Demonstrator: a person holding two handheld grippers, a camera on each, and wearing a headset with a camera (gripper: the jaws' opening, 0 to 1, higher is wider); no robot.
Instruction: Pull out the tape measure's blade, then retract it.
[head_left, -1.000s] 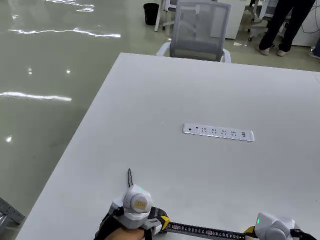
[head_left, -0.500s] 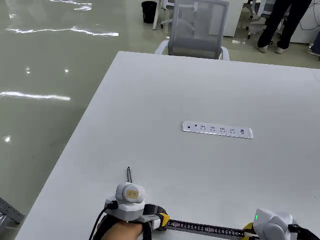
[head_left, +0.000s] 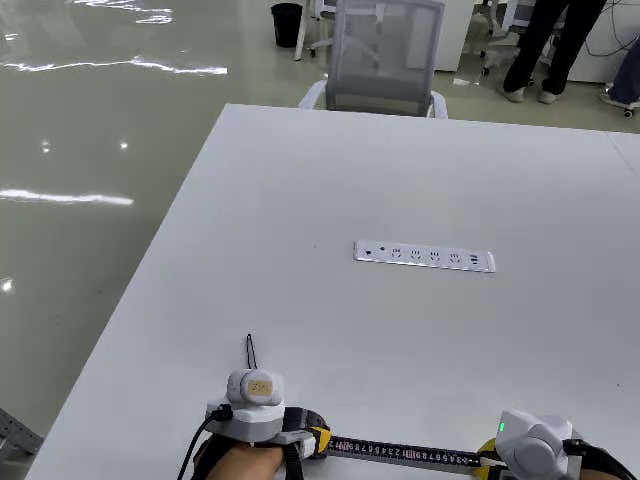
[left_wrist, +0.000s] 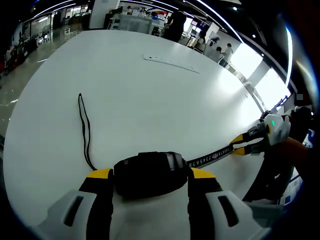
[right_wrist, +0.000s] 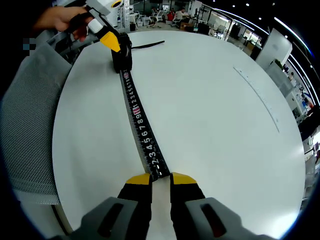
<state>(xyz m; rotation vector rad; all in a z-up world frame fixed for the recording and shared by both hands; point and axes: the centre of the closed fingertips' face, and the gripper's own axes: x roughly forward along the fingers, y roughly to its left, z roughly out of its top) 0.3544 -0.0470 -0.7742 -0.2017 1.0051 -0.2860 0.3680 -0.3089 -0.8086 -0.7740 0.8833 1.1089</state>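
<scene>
A black tape measure case (left_wrist: 148, 169) rests on the white table (head_left: 400, 180), and my left gripper (left_wrist: 150, 176) is shut on its sides with yellow-tipped jaws. The numbered blade (right_wrist: 139, 125) is drawn out flat across the table. My right gripper (right_wrist: 159, 178) is shut on the blade's end. In the head view the left gripper (head_left: 300, 440) sits at the bottom edge. The blade (head_left: 400, 455) runs rightwards from it to the right gripper (head_left: 486, 462). The case's thin black wrist cord (head_left: 250, 350) lies on the table beyond the case.
A white power strip (head_left: 423, 256) lies mid-table, well beyond the grippers. A grey office chair (head_left: 378, 55) stands at the far edge, a black bin (head_left: 285, 24) is on the floor behind it, and people's legs (head_left: 540, 45) are at the back right. The table's left edge is close to the left gripper.
The head view has drifted, so the table sits a little differently in the picture. Both grippers and the drawn-out blade keep about the same spacing.
</scene>
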